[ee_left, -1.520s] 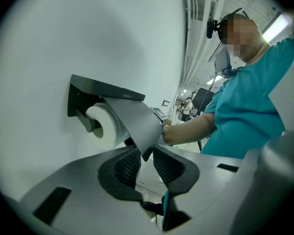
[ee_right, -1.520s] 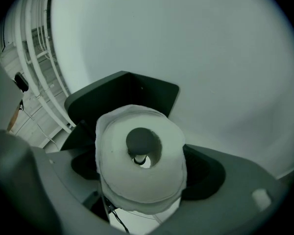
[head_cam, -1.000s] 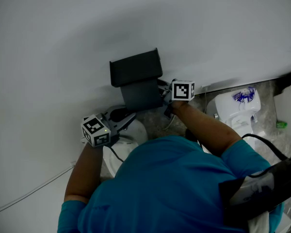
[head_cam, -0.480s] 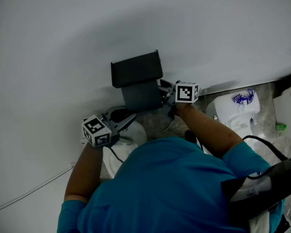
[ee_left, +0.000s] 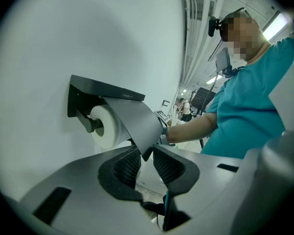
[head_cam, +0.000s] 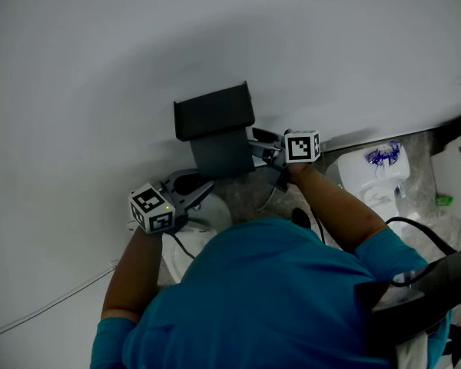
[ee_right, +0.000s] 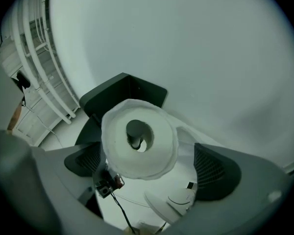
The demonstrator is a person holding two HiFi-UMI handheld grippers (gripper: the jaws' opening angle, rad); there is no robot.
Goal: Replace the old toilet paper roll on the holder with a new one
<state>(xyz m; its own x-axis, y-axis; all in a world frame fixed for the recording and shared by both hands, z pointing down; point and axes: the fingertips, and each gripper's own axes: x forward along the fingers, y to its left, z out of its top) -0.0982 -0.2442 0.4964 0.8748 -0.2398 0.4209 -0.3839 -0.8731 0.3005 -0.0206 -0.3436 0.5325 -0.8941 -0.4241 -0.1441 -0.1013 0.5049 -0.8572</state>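
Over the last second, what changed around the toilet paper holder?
The right gripper slid slightly rightward, away from the holder. Its fingers are opening, with the toilet paper roll between them on the holder's bar; the right finger stands clear of it. Unchanged: the left gripper stays pinched on the corner of the cover flap, and the holder has not moved.

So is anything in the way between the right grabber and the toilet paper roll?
Nothing visible is. The toilet paper roll sits right between the right gripper's opening jaws, with its open end facing that gripper. The left gripper is pinching a corner of the holder's grey flap.
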